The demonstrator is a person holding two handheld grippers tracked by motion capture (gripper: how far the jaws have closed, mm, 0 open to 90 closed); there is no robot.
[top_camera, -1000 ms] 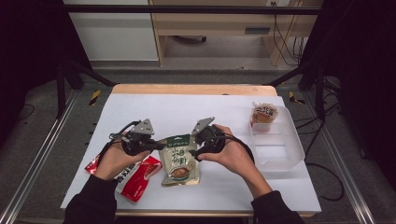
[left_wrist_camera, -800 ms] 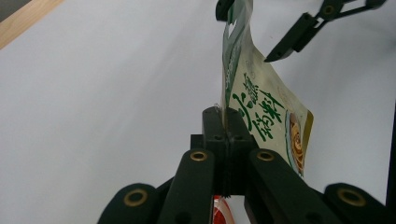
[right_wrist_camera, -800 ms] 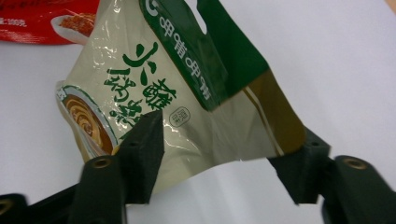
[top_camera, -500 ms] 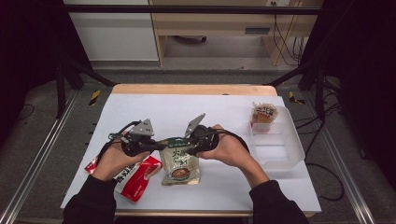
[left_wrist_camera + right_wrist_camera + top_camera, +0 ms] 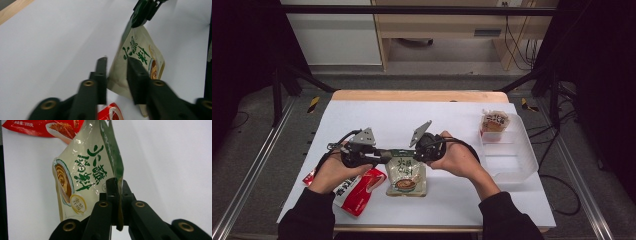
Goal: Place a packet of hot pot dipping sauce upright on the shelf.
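Pouch: the cream plastic snack pouch with green lettering and a green top seal [image 5: 406,172] lies on the white table cover [image 5: 432,120], near my edge, between my two grippers, its top edge lifted off the cover.
Just changed, right: my right gripper [image 5: 117,192] has just been closing, and its jaws are now pressed together on the pouch's green top edge, which stands between them in the right gripper view.
Just changed, left: my left gripper [image 5: 116,75] has just been opening; its jaws stand parted around the pouch's other corner, pads no longer pressing.
Meaning: I judge this a handover, the pouch passing from my left side to my right, ready to be carried off.
Hands: both hands low over the table, grippers pointing inward at each other, roughly level.
Nearby: a red foil packet [image 5: 357,192] touches the pouch's left side; a clear plastic bin [image 5: 512,160] with a brown snack pack [image 5: 493,122] sits well to the right.
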